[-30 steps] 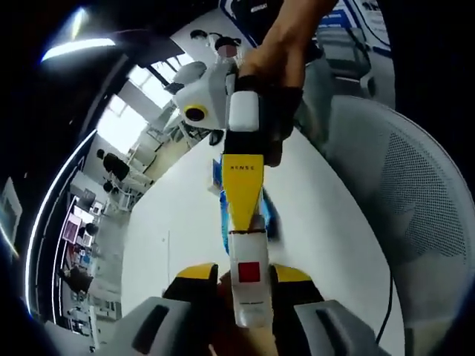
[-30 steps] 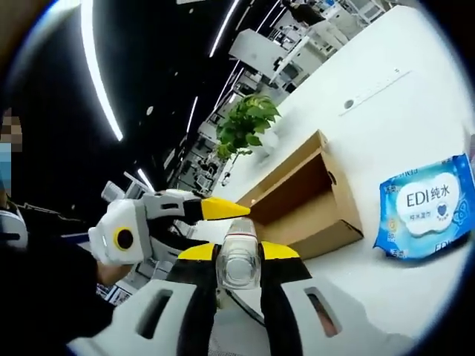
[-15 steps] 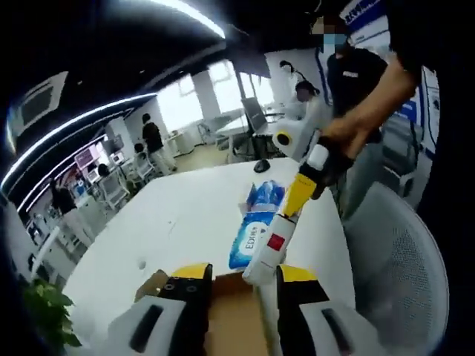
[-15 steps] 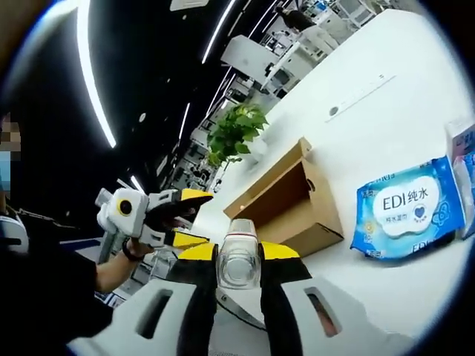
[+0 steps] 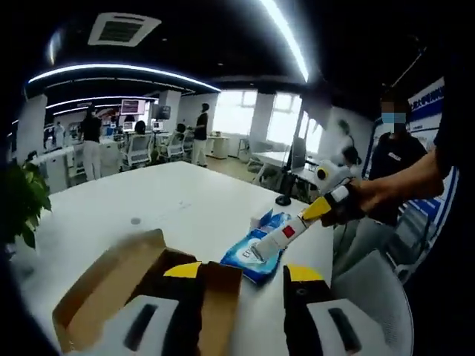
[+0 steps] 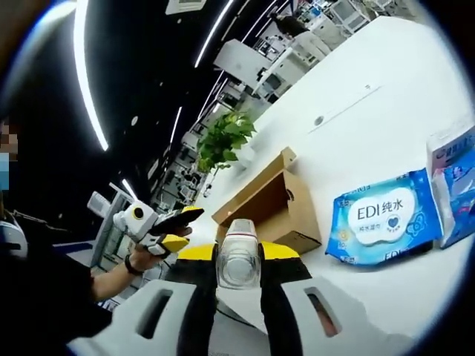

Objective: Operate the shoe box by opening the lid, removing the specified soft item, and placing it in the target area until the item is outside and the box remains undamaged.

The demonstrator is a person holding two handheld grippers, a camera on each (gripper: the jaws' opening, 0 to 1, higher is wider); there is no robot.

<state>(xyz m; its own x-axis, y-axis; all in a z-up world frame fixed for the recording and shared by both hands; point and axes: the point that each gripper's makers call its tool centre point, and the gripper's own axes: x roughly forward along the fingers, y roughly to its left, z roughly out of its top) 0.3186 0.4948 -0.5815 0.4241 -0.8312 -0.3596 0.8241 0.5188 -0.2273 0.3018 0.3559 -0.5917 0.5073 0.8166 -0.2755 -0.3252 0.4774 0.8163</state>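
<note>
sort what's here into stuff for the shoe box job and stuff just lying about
For the job:
- cardboard shoe box, open
- left gripper, open
- right gripper, shut on a small clear bottle

Lying about:
- blue EDI wet wipes pack
- second packet beside it
- potted plant
- white table

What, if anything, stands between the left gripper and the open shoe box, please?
Nothing visible does. The left gripper, jaws open, hangs just above the shoe box. The right gripper and the white tube it holds sit off to the side, over the blue wipes pack.
</note>
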